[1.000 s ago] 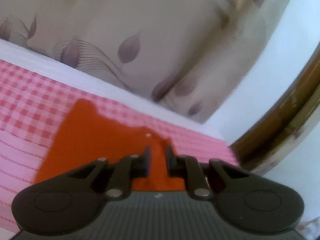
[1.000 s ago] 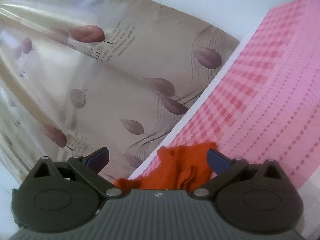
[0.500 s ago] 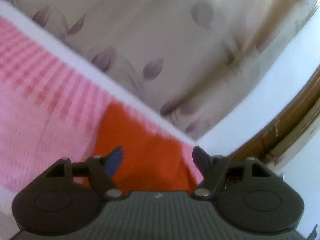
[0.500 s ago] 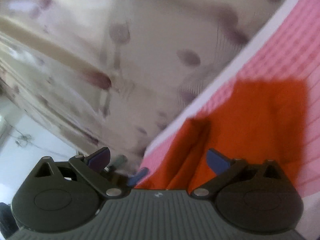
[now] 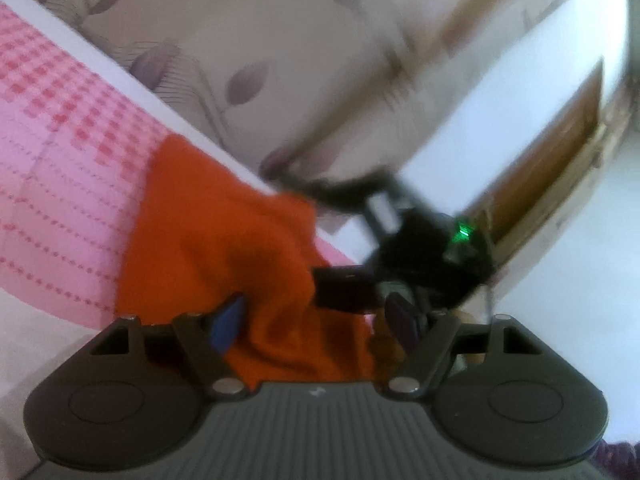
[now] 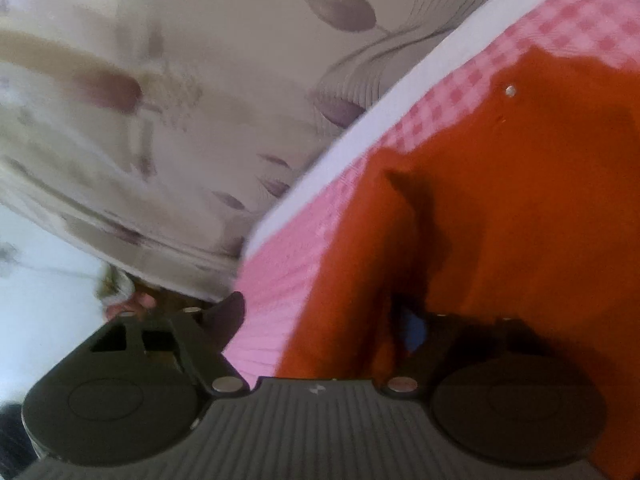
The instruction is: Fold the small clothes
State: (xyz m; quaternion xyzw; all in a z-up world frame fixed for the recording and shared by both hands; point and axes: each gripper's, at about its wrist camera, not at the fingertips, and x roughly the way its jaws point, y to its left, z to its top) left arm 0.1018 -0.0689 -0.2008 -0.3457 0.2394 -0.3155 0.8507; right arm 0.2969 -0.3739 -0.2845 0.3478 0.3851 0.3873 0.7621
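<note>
An orange garment [image 5: 216, 248] lies on the pink checked bedcover [image 5: 60, 128] near its far edge. My left gripper [image 5: 316, 320] is open, its fingers either side of a raised fold of the garment. The right gripper's body [image 5: 424, 248] shows just beyond that fold in the left wrist view. In the right wrist view the garment [image 6: 520, 208] fills the right half, with a small white button [image 6: 510, 90] on it. My right gripper [image 6: 320, 316] is open over the garment's edge, its right fingertip partly hidden in the cloth.
A beige curtain with purple leaf print [image 6: 200, 100] hangs behind the bed. The bed's white edge [image 6: 400, 112] runs diagonally. A brown wooden frame [image 5: 560, 160] and white wall are at the right in the left wrist view.
My left gripper opened from shut on the garment. Both grippers moved in over the orange garment, and the right gripper has come into the left wrist view.
</note>
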